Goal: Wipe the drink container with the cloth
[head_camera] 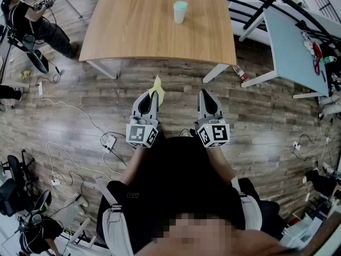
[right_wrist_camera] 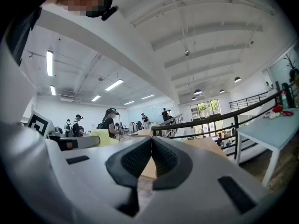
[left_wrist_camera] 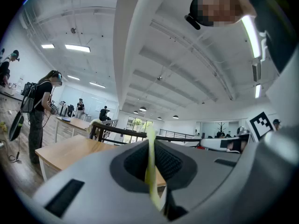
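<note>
A white drink cup with a pale green lid [head_camera: 180,12] stands on the far side of a wooden table [head_camera: 138,36]. My left gripper [head_camera: 152,96] is held over the floor in front of the table, shut on a thin yellow cloth [head_camera: 157,89] that sticks up past its tips. In the left gripper view the yellow cloth [left_wrist_camera: 152,167] runs pinched between the two dark pads. My right gripper [head_camera: 207,97] is level with the left one, its jaws closed with nothing between them; its tips [right_wrist_camera: 152,141] meet in the right gripper view. Both grippers are well short of the cup.
A light blue table [head_camera: 295,47] stands at the right with small items on it. A dark railing [head_camera: 261,7] runs behind the wooden table. Cables and a power strip [head_camera: 108,141] lie on the wooden floor at left. A person [head_camera: 32,20] stands at far left.
</note>
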A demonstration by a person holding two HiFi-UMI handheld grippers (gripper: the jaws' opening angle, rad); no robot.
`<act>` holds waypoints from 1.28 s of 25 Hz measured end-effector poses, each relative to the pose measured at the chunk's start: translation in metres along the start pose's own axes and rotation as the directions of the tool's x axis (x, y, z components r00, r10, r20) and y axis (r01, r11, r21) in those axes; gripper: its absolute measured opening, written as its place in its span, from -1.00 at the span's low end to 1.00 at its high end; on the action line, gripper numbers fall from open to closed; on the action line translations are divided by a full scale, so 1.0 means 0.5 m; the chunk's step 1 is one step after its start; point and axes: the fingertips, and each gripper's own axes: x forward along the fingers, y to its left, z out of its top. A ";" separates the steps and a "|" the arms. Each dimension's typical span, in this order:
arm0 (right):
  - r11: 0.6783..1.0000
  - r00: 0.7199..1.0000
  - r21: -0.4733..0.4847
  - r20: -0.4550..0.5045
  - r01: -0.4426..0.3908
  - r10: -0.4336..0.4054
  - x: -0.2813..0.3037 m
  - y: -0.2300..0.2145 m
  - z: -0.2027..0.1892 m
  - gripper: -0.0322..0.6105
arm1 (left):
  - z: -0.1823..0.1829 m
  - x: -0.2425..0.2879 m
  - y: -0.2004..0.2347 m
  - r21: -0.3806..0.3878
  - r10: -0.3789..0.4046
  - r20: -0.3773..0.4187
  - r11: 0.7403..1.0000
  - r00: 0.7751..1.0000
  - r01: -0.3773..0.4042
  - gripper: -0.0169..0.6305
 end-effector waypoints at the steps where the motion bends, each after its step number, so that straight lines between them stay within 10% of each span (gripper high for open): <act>1: 1.000 1.000 0.005 0.001 0.000 0.000 -0.004 0.003 -0.001 -0.80 | 0.002 -0.004 -0.001 0.001 -0.001 0.000 1.000 1.000 0.001 -0.85; 32: 0.997 0.997 0.000 -0.002 0.074 -0.074 0.095 0.184 -0.049 -0.80 | 0.011 -0.056 0.188 -0.034 -0.131 -0.047 0.991 0.990 0.130 -0.85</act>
